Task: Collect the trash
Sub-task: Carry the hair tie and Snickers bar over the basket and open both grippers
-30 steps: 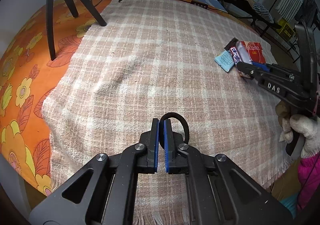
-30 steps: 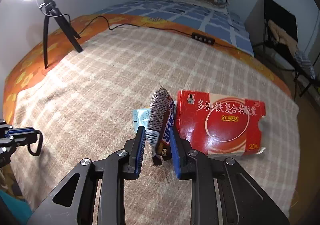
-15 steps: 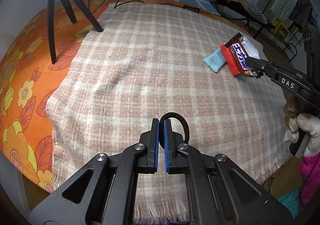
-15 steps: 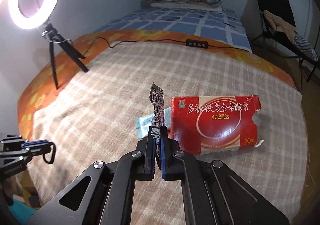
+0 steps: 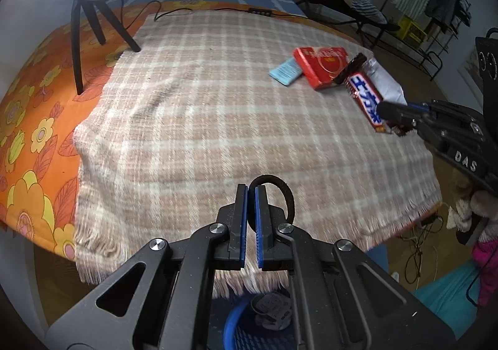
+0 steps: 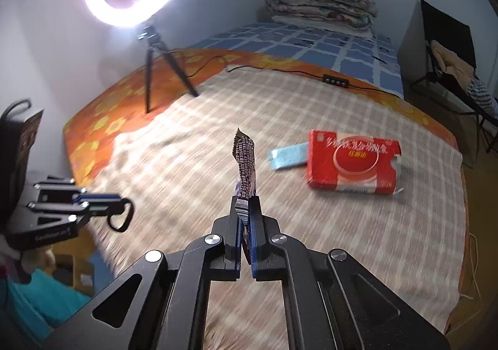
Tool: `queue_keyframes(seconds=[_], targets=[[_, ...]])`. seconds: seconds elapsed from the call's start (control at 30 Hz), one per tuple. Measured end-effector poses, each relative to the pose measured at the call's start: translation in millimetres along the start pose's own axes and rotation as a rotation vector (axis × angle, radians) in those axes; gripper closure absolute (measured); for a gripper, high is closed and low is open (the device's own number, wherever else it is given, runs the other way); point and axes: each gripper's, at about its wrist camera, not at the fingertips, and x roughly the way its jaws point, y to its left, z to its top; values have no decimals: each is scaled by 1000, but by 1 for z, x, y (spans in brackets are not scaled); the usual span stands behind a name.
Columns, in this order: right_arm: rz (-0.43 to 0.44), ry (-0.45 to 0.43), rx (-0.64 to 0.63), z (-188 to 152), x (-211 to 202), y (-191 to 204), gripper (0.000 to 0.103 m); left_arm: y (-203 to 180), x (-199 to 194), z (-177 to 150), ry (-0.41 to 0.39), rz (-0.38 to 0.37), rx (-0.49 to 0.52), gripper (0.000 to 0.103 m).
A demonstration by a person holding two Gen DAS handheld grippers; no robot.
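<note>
**Black hair tie and candy wrapper in the two grippers, two items waiting on the blanket**

Black and looped, a hair tie is hanging from the left gripper, whose jaws are standing pressed together on one side of the loop while the rest is curving out to the right of the fingers. Below this gripper, past the fringed edge of the blanket, a blue basket is showing with something crumpled lying in it; this is probably where the trash is going.

The right gripper is pinching the lower end of a candy wrapper, jaws closed flat on it, and the wrapper is standing up from the fingers, clear of the blanket. The left wrist view is showing the same wrapper sticking out from the right gripper's tip, above the blanket's right side.

Beyond the wrapper, well apart from both grippers, a red box is lying flat on the blanket, with a pale blue packet touching its left edge.

Judged from this, the task is under way: two items are lifted but not yet dropped, and the box and packet are waiting to be collected.
</note>
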Motion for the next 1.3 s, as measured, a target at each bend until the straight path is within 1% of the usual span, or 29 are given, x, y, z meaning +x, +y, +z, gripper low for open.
queue_keyframes(seconds=[0.17,0.4,0.67,0.83,1.07,1.17,1.3], targets=[[19,11,-36,-23,-19,20,100,-14,-7,-16,3,-11,28,101],[36,32,-60,-55,-33,40,100,-31,-11,-44,19,-28,60,101],[37,59,-69,-93,-42,61,100,-38,-5,-81,67,-35,66,101],[42,93,-86,-120,-42,75,100,-40,1,-102,101,-38,71,101],[59,163,-100,-162,-35,92,100,-44,15,-127,158,-42,78,101],[73,195,-99,-175,-30,96,100,-47,19,-133,171,-43,77,101],[76,217,-110,-184,-27,101,100,-50,23,-138,179,-47,79,101]])
